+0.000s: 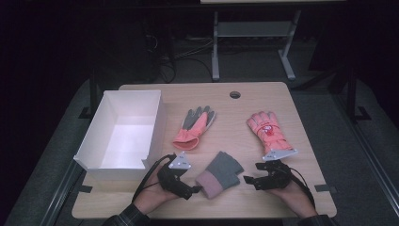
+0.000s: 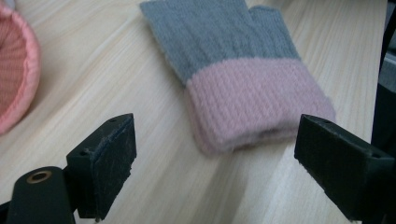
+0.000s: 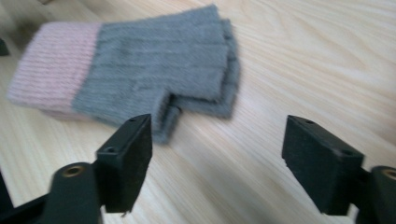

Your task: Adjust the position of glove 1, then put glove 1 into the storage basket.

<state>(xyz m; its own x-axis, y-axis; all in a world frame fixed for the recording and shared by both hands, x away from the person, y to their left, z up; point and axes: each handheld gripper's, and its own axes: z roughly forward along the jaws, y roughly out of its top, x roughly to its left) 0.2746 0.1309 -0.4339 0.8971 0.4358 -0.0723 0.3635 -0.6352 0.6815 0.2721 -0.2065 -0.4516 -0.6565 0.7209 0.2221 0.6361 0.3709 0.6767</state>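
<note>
Forearms and both grippers were seen at the table's (image 1: 291,99) near edge in the high view, left gripper (image 1: 195,190) and right gripper (image 1: 249,181) flanking the grey-and-pink knit glove (image 1: 220,173). Nothing was in the white box (image 1: 124,136) yet, so probably nothing had been packed; two orange gloves (image 1: 194,126) (image 1: 267,129) lay farther back with plenty of room around them.

Left gripper view: jaws wide apart, empty, pink cuff (image 2: 259,105) just ahead.

Right gripper view: jaws spread too, nothing held, glove's grey end nearest.

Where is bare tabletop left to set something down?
Free: the far strip around the cable hole, and between the grey-palmed glove and the orange ski glove. Crowded: the near edge, where both grippers flank the knit mitten.
</note>
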